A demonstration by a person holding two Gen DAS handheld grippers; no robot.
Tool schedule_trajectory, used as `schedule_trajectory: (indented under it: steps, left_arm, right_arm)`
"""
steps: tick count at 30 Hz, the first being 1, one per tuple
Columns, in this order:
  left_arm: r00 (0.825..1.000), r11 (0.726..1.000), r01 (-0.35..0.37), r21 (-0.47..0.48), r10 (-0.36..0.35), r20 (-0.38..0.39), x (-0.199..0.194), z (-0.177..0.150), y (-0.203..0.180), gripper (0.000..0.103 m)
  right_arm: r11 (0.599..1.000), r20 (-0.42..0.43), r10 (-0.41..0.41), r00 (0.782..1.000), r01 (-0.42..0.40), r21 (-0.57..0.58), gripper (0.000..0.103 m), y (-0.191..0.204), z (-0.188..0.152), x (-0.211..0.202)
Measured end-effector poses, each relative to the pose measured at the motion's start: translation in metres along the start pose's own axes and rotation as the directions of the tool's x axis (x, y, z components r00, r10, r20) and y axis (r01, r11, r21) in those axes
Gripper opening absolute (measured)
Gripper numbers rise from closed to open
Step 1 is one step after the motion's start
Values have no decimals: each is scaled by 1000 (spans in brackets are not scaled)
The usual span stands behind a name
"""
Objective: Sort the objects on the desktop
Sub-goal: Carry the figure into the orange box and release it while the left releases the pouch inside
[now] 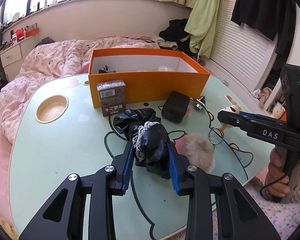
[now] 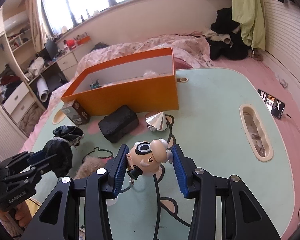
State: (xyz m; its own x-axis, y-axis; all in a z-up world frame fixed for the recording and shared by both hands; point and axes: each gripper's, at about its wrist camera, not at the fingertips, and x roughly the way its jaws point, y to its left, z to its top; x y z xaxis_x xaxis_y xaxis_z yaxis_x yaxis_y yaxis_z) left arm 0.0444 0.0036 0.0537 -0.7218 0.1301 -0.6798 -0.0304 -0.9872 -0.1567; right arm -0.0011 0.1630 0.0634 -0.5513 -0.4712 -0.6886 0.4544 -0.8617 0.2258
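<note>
The left gripper (image 1: pixel 151 156) is clamped on a black scrunchie (image 1: pixel 148 138) with white lace trim; its blue pads (image 1: pixel 130 160) press the shiny fabric from both sides, and the rest of the scrunchie bulges out ahead of the fingertips, over the pale green table (image 1: pixel 56 144). Just right of that grip lies a beige fur pompom (image 1: pixel 198 148) on the tabletop, partly behind the right finger. Farther ahead stand a brown carton (image 1: pixel 112 98) and a black pouch (image 1: pixel 176 107), both just in front of the orange box (image 1: pixel 150 88), whose white inside holds a small dark object at its left end.

The right gripper (image 2: pixel 150 160) grasps a small cartoon figurine (image 2: pixel 150 156) with a round goggle on its head; the figure sits between the blue pads, touching them on either side, with a keyring hanging below it. Beyond it on the table (image 2: pixel 210 120) rest a silver cone (image 2: pixel 157 121) and the black pouch (image 2: pixel 119 126), then the orange box (image 2: pixel 130 98). A phone (image 2: pixel 272 104) lies on the pink bedding to the right, off the table.
</note>
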Motion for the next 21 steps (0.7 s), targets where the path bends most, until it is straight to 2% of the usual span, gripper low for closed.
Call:
schedule_trajectory:
  steps: [5, 8, 10, 13, 16, 19, 21]
  left_arm:
    - [993, 1000, -5, 16, 3, 116, -23, 42, -1, 34]
    - [986, 999, -20, 38, 14, 168, -21, 79, -1, 34]
    - [985, 999, -12, 30, 7, 171, -8, 106, 2, 34]
    - [992, 1000, 11, 24, -14, 124, 26, 140, 7, 34]
    - [998, 999, -31, 26, 30, 61, 68, 160, 12, 34]
    - [996, 995, -90, 34, 91, -16, 109, 165, 17, 35]
    - [994, 995, -94, 21, 95, -58, 126, 163, 22, 36]
  right_arm:
    - [1000, 68, -3, 998, 5, -28, 43, 10, 34, -14]
    - [999, 131, 1, 991, 4, -35, 43, 15, 68, -20]
    - [999, 149, 0, 989, 7, -42, 43, 19, 93, -16]
    - [999, 145, 2, 989, 3, -40, 43, 24, 125, 3]
    - [999, 104, -1, 995, 7, -52, 43, 28, 149, 34]
    - [999, 19, -12, 1000, 13, -32, 43, 25, 162, 76]
    - [1000, -54, -9, 999, 8, -9, 44, 21, 166, 105]
